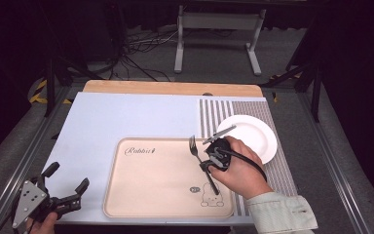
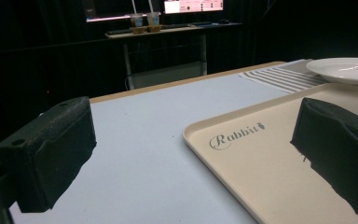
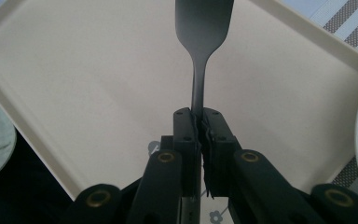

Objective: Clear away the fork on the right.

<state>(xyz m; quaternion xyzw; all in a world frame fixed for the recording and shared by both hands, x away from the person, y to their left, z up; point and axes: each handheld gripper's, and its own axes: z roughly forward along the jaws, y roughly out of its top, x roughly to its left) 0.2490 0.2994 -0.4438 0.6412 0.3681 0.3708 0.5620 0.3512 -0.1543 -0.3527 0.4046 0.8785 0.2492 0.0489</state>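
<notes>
Fork [image 1: 198, 159] pinched by its neck in right gripper [image 1: 210, 157], jaws clamped tight on it, tines up toward 12 o'clock, held over beige tray [image 1: 146, 195] nr its 2 o'clock corner. White plate [image 1: 258, 139] just beside at 3 o'clock. Left gripper [image 1: 68, 183] w/ jaws spread wide, nothing between, at table's 7 o'clock edge.

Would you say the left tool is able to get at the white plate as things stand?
Probably not easily: the left tool sits open at the near left corner, and the right hand holding the fork lies before the plate.
</notes>
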